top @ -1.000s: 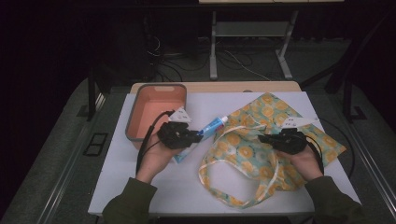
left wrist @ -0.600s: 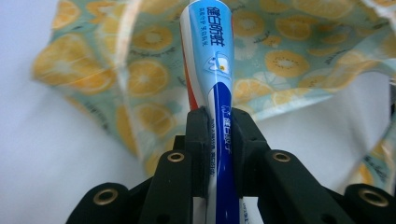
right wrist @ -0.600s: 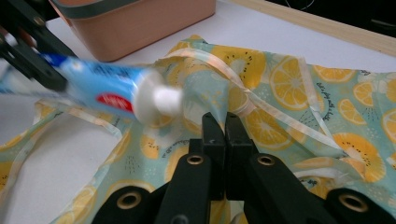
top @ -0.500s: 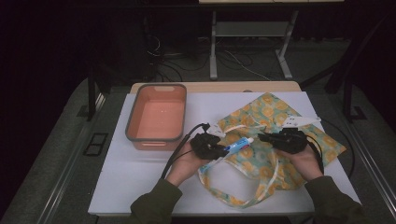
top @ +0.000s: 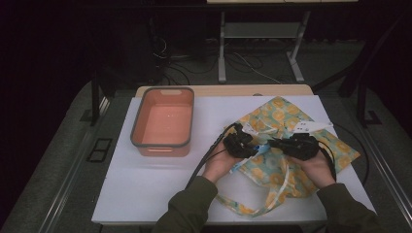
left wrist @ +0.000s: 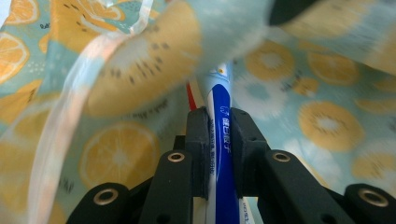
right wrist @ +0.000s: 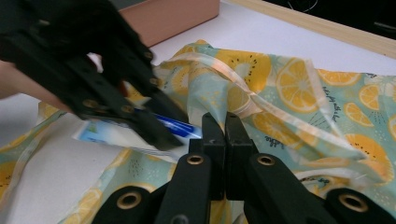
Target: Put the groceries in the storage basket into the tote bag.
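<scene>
A blue and white tube (left wrist: pixel 223 140), like a toothpaste tube with printed letters on its side, is held between the jaws of the left gripper (left wrist: pixel 219 135), which are pressed on it from both sides. In the high view the left gripper (top: pixel 239 144) is seen at the edge of a fabric bag (top: pixel 286 119) that lies on the right part of the white table (top: pixel 160 179). The bag is made of light teal cloth printed with orange and lemon slices, and it has pale, half-transparent straps (right wrist: pixel 261 105). In the left gripper view the far end of the tube is hidden under a lifted fold of the cloth. The jaws of the right gripper (right wrist: pixel 225 135) are pressed together, and a fold of the bag appears to be pinched between them at its opening. In the high view the right gripper (top: pixel 297 145) is seen on the bag, near the left one. An orange tray (top: pixel 163 141) with a grey rim stands on the left part of the table, apart from the bag.
</scene>
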`<state>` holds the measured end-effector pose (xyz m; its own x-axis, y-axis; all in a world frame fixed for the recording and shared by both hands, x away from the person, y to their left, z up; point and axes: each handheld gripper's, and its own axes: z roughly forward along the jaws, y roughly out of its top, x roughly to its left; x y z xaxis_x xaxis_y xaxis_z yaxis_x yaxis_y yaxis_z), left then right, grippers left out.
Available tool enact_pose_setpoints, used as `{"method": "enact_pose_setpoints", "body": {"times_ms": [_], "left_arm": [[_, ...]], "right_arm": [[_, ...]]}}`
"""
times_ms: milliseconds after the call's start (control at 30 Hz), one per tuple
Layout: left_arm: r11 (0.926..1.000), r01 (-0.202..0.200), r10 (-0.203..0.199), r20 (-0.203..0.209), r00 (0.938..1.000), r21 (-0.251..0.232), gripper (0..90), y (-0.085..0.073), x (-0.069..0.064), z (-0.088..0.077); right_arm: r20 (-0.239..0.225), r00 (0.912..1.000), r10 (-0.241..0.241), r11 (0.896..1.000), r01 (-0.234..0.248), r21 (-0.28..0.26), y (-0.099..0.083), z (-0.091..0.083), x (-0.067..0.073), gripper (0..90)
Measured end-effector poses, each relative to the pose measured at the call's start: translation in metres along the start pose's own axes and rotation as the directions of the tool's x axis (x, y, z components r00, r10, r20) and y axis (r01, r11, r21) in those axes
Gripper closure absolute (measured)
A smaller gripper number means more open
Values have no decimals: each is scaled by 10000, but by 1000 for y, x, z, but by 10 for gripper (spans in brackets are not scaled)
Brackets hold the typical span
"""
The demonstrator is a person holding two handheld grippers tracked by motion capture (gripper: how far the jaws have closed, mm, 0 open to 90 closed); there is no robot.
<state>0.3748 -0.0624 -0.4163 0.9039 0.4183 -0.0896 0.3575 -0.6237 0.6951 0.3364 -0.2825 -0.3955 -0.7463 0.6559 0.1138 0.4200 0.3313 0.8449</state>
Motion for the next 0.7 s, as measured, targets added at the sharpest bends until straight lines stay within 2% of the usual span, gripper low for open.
{"method": "enact_pose_setpoints", "body": {"times_ms": [133,167,233,267,300,333,400,467,633,700], "left_arm": [[9999,61,-60,-92,9999,121,781,-1,5,15],[9997,241,-241,39,9997,-62,775,-2,7,15],[9994,331,-330,126,9994,-77,760,-4,9,13],[9991,324,-324,2,9995,-260,734,-4,10,10],[9986,367,-368,-22,9993,-390,655,-5,10,6],[9981,354,-353,30,9994,-499,632,-7,10,-1],[9974,316,-322,-80,9994,-644,530,-11,10,-11],[9969,255,-280,-334,9991,-744,512,-19,9,-27],[9958,314,-330,-173,9993,-861,474,-43,4,-55],[9974,304,-319,-222,9992,-658,468,-54,2,-59]], "right_arm": [[-13,10000,27,10000,-26,28,0,0,0,892],[-23,10000,27,10000,-27,23,0,0,0,892],[-36,10000,3,10000,-3,28,-1,0,0,892],[-33,10000,3,10000,-3,36,-1,0,0,892],[-33,10000,12,10000,-12,42,-1,0,0,892],[-32,10000,-2,10000,2,43,-1,0,0,892],[-28,10000,-6,10000,7,22,-1,-1,0,892],[-8,10000,46,10000,-46,36,-1,-1,-1,892],[-4,10000,8,9999,-8,104,-1,0,0,892],[-3,10000,-37,9999,37,149,-2,1,0,892]]}}
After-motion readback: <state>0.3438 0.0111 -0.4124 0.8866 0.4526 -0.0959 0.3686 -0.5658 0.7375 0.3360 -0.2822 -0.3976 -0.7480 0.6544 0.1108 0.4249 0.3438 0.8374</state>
